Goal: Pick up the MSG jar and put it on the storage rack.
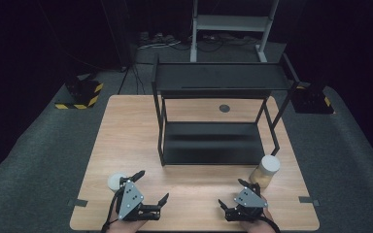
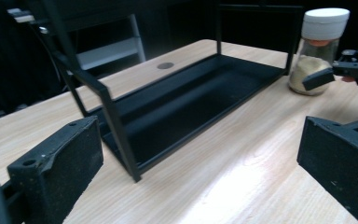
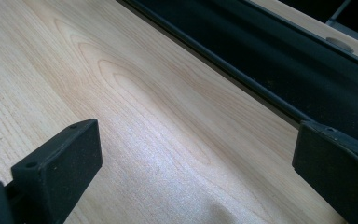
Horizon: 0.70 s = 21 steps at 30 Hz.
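Observation:
A black two-tier metal rack (image 1: 213, 116) stands mid-table. A glass jar (image 1: 267, 171) with a white lid and pale powder inside stands by the rack's front right corner. My left gripper (image 1: 153, 185) rests near the front edge, open and holding nothing. In the left gripper view the gripper (image 2: 198, 158) faces the rack's lower tray (image 2: 191, 102) and the jar (image 2: 319, 51). My right gripper (image 1: 231, 192) is open and holds nothing, just left of the jar. In the right gripper view the gripper (image 3: 196, 163) hangs over bare wood beside the lower tray (image 3: 284, 60).
A small white round object (image 1: 115, 181) lies on the wooden table (image 1: 126, 136) just left of the left gripper. A round grey plug (image 1: 224, 108) sits in the tabletop behind the rack. Beyond the table stand a white frame (image 1: 233, 24), cables and a striped block (image 1: 80, 94).

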{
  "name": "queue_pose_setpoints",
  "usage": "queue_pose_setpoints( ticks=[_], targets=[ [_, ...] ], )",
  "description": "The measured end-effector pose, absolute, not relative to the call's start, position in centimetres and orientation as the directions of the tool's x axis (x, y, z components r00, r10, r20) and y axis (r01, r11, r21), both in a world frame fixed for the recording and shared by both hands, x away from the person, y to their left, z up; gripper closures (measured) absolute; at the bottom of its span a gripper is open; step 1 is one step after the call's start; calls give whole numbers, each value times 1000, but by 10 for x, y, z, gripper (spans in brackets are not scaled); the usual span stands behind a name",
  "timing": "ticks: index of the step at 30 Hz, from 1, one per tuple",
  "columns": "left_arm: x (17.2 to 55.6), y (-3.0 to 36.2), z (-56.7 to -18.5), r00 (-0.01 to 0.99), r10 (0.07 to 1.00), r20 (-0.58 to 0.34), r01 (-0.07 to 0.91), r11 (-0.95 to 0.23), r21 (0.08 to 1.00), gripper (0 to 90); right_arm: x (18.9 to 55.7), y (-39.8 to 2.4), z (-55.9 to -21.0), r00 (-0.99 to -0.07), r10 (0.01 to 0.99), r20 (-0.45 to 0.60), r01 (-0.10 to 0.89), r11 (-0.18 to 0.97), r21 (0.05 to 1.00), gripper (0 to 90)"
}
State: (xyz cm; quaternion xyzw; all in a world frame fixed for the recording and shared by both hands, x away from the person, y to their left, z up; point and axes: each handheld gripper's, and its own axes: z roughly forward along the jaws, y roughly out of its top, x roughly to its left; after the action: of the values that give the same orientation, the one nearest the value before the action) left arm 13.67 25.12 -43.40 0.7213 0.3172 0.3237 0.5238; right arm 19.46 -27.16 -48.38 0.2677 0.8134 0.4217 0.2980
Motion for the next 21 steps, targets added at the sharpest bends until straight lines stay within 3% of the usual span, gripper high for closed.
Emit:
queue_pose_setpoints(
  ticks=[21],
  targets=[
    [116,288,-433,465,873,148,125,-231,965,4,195,-271,-484,-681,684,-263,181,504,844,4]
  ],
)
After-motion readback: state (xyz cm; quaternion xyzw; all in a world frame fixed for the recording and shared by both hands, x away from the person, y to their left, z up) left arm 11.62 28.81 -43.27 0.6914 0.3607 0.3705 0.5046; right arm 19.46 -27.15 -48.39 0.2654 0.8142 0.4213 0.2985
